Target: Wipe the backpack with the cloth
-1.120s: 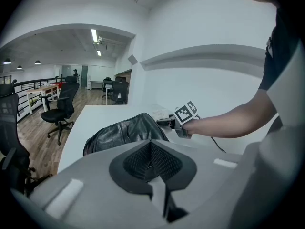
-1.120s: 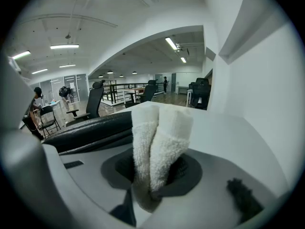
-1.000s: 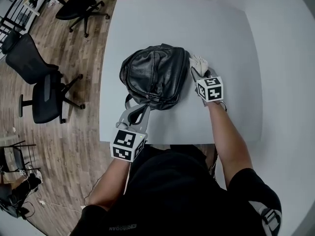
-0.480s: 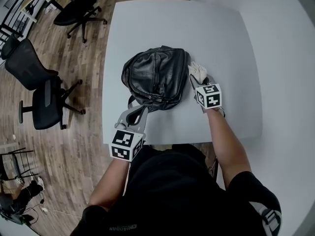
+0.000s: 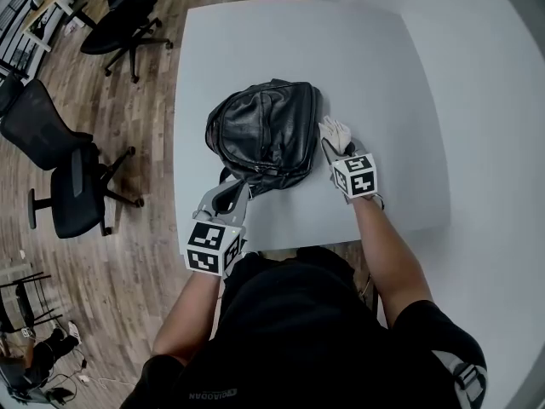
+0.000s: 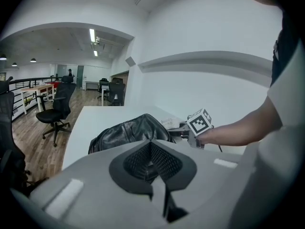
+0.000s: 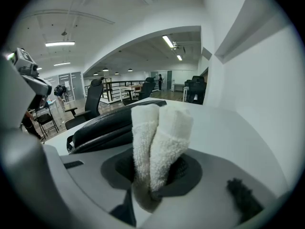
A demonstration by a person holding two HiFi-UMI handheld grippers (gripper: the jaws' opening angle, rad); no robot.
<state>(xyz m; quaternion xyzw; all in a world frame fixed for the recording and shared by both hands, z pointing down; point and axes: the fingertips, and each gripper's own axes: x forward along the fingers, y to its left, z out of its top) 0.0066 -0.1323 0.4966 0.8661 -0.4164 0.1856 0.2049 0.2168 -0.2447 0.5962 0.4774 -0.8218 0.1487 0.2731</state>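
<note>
A black leather backpack (image 5: 264,135) lies flat on the white table (image 5: 281,41); it also shows in the left gripper view (image 6: 128,132) and the right gripper view (image 7: 109,125). My right gripper (image 5: 334,147) is at the bag's right side, shut on a folded white cloth (image 5: 335,131) that sticks up between its jaws (image 7: 159,137). The cloth is beside the bag's right edge; I cannot tell whether they touch. My left gripper (image 5: 228,192) is at the bag's near-left corner by a strap, its jaws closed together (image 6: 151,163) with nothing seen between them.
The table's near edge (image 5: 289,244) is right in front of the person. Black office chairs (image 5: 60,160) (image 5: 128,7) stand on the wooden floor to the left. A white wall (image 5: 485,100) runs along the right side.
The right gripper with the cloth has slid toward the person along the backpack's right side. The left gripper stays at the near-left corner.
</note>
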